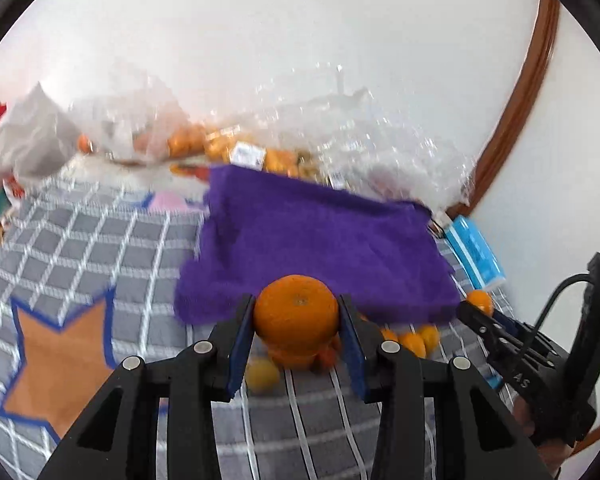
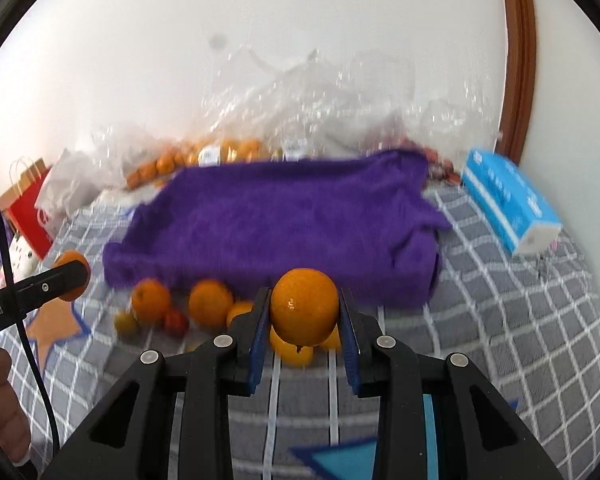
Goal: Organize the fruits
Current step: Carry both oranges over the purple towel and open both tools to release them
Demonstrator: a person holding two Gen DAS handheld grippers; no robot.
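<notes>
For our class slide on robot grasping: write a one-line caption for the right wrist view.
Right gripper clamps an orange above loose fruit beside a purple towel.

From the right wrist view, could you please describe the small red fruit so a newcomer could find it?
Find the purple towel on the checked blanket. Loose fruit lies along its near edge, left of the right gripper. The small red fruit sits there between two bigger oranges, the only red one.
</notes>
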